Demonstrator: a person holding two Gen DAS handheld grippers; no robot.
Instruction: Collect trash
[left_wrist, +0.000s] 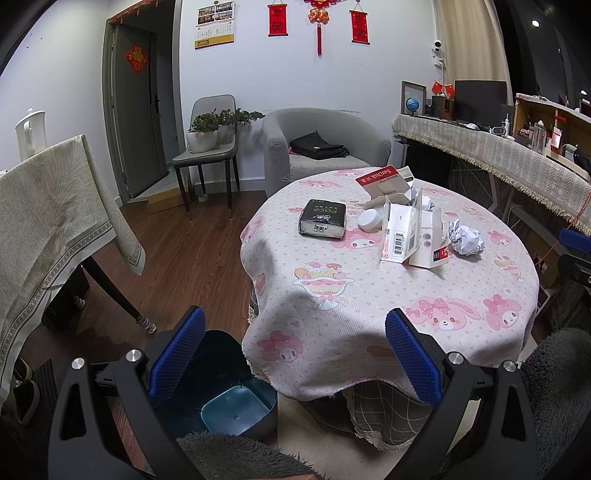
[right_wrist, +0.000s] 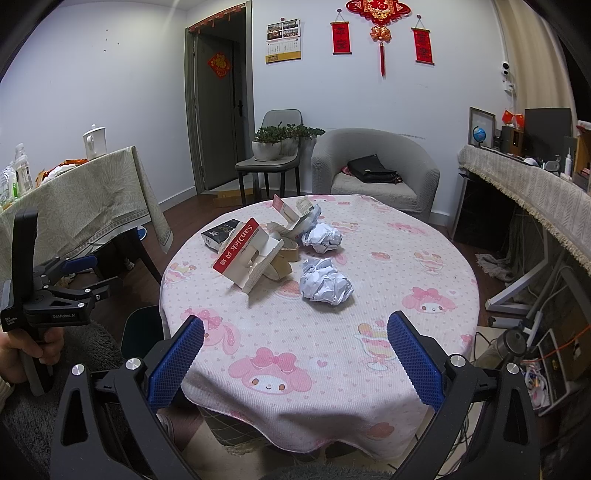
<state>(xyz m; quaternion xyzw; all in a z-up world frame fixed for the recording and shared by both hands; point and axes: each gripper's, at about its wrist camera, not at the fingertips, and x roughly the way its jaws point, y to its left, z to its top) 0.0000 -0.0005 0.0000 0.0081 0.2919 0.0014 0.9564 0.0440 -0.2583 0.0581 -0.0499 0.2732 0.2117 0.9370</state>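
Blue-padded fingers frame both views, so we start w/ those: our left gripper (left_wrist: 295, 354) hangs wide open w/ nothing between the pads, low at the near-left edge of the round table (left_wrist: 369, 314), and our right gripper (right_wrist: 295, 354) is just as wide and empty at the near edge. We judge neither has started a pick yet; both sit back from the clutter, prob. to line up a first reach. Trash bin (left_wrist: 221, 398) stands on the floor just beside the table's left side, below the left gripper, which makes sense: left side is placed to drop stuff in, and the bin looks empty. Trash itself lies mid-table to far side: crumpled paper ball (right_wrist: 325, 285) nearest the right gripper, a second ball (right_wrist: 320, 236) behind it, torn SanDisk packaging (right_wrist: 245, 254) to their left, and opened white card boxes (left_wrist: 410, 236). Black tissue pack (left_wrist: 322, 222) and small white jar (left_wrist: 369, 220) prob. aren't trash, tho we can't be sure. Left view alone shows the bin interior and the jar; right view alone shows both paper balls apart, plus the hand (right_wrist: 22, 354) holding the left gripper's handle.
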